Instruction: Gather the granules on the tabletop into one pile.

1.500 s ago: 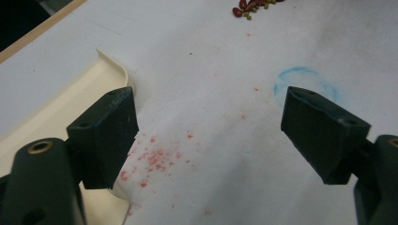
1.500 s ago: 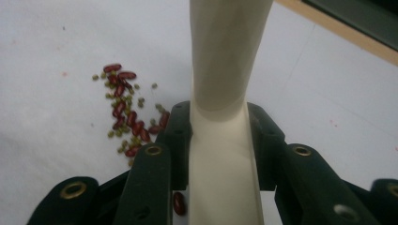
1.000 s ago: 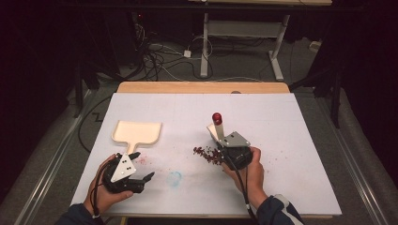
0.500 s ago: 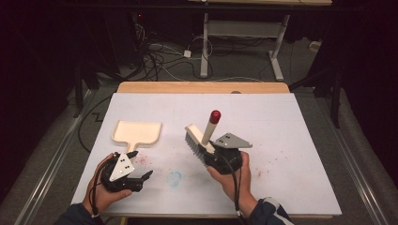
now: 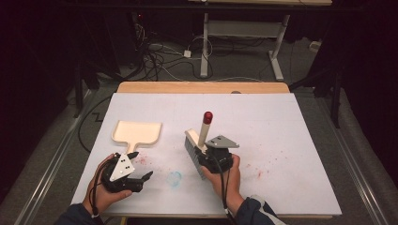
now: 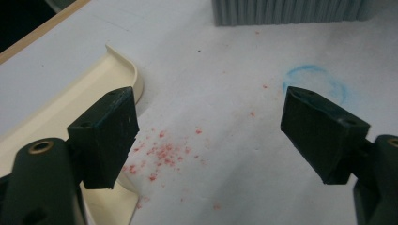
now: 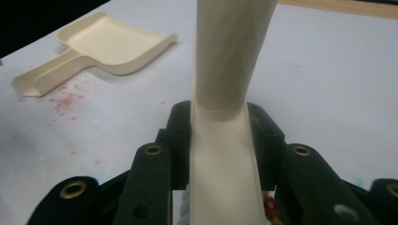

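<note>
A cream dustpan [image 5: 136,133] lies flat on the white table, its handle pointing toward my left gripper [image 5: 141,164]. That gripper stands open just short of the handle, over a patch of red crumbs [image 6: 162,152], with the dustpan [image 6: 70,103] at its left jaw. My right gripper [image 5: 206,152] is shut on the cream handle of a brush [image 5: 202,133]. The brush has a red tip and grey bristles [image 5: 191,149] resting on the table. In the right gripper view the brush handle [image 7: 225,93] is clamped between both jaws, and the dustpan [image 7: 108,47] lies beyond to the left.
A faint blue ring [image 5: 174,178] is drawn on the table between the grippers. More red specks [image 5: 263,171] are scattered right of the brush. The white table sheet [image 5: 291,126] ends at a wooden strip at the back; cables and desk legs lie on the floor beyond.
My right gripper has moved the brush leftward across the table, and the handle now stands more upright. The dark crumb heap beside the bristles is gone from sight. The left gripper has stayed put.
</note>
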The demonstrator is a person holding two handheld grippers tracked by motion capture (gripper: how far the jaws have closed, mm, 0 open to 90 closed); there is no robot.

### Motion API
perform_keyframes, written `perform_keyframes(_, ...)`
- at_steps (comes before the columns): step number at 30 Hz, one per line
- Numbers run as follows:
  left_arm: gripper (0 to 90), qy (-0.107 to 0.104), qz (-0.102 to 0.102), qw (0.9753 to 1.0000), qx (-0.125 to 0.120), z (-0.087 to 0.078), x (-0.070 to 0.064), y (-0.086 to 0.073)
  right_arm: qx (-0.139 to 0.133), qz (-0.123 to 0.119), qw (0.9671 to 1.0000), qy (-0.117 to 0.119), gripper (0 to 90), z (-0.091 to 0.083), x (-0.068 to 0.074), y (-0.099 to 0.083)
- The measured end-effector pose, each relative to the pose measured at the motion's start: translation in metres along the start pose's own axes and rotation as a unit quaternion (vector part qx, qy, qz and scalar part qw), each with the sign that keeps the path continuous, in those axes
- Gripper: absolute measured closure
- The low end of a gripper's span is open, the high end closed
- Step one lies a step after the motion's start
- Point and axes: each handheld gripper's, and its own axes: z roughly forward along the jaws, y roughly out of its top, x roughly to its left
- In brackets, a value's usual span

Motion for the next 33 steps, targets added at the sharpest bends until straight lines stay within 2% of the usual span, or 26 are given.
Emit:
perform_keyframes(5,18.4,-0.001,0.0,1.0,0.0,0.0,-0.001,0.001,0.005,0.021,0.9998,-0.005,67.6,-0.01,-0.019,-0.005)
perform_keyframes(7,18.4,-0.002,0.0,1.0,0.0,0.001,-0.001,0.001,0.003,0.023,0.9997,-0.012,67.6,-0.015,-0.023,-0.006)
perform_keyframes(11,18.4,-0.004,0.002,1.0,0.003,0.002,-0.001,0.001,0.002,0.033,0.9994,-0.007,67.7,-0.021,-0.029,-0.007)
perform_keyframes(14,18.4,-0.003,0.002,1.0,0.0,0.001,-0.001,0.001,-0.007,0.029,0.9995,0.015,67.7,-0.025,-0.029,-0.004)
perform_keyframes(16,18.4,-0.004,0.002,1.0,0.002,0.001,-0.001,0.001,-0.012,0.009,0.9992,0.036,67.7,-0.03,-0.029,0.001)
perform_keyframes(18,18.4,-0.004,0.001,1.0,0.002,0.001,0.0,0.0,-0.016,-0.011,0.9976,0.067,67.7,-0.037,-0.03,0.006)
perform_keyframes(19,18.4,-0.004,0.001,1.0,0.002,0.001,0.0,0.0,-0.013,-0.032,0.9961,0.082,67.7,-0.04,-0.03,0.01)
perform_keyframes(20,18.4,-0.004,0.001,1.0,0.003,0.001,0.0,0.0,-0.014,-0.06,0.9929,0.102,67.7,-0.043,-0.031,0.012)
perform_keyframes(22,18.4,-0.002,0.003,1.0,0.002,0.001,0.0,0.0,-0.018,-0.099,0.987,0.125,67.7,-0.05,-0.031,0.015)
perform_keyframes(24,18.4,-0.002,0.003,1.0,0.002,0.0,0.0,0.0,-0.015,-0.136,0.9783,0.156,67.7,-0.056,-0.033,0.016)
perform_keyframes(25,18.4,-0.002,0.003,1.0,0.003,0.0,0.0,0.0,-0.016,-0.154,0.9711,0.182,67.7,-0.058,-0.035,0.016)
perform_keyframes(26,18.4,-0.002,0.004,1.0,0.003,0.0,0.0,0.0,-0.02,-0.179,0.9616,0.207,67.6,-0.061,-0.036,0.014)
perform_keyframes(27,18.4,-0.001,0.004,1.0,0.003,0.0,0.0,0.001,-0.017,-0.203,0.9532,0.223,67.6,-0.063,-0.036,0.011)
perform_keyframes(29,18.4,-0.002,0.005,1.0,0.004,0.001,0.0,0.001,-0.005,-0.243,0.9342,0.261,67.6,-0.066,-0.039,0.005)
perform_keyframes(30,18.4,-0.002,0.005,1.0,0.005,0.001,-0.001,0.001,0.003,-0.252,0.9291,0.271,67.6,-0.066,-0.041,0.001)
perform_keyframes(32,18.4,-0.003,0.007,0.9999,0.007,0.001,-0.001,0.001,0.012,-0.264,0.9166,0.3,67.6,-0.066,-0.047,-0.007)
perform_keyframes(33,18.4,-0.003,0.007,0.9999,0.008,0.002,-0.001,0.001,0.016,-0.27,0.9127,0.307,67.6,-0.066,-0.05,-0.01)
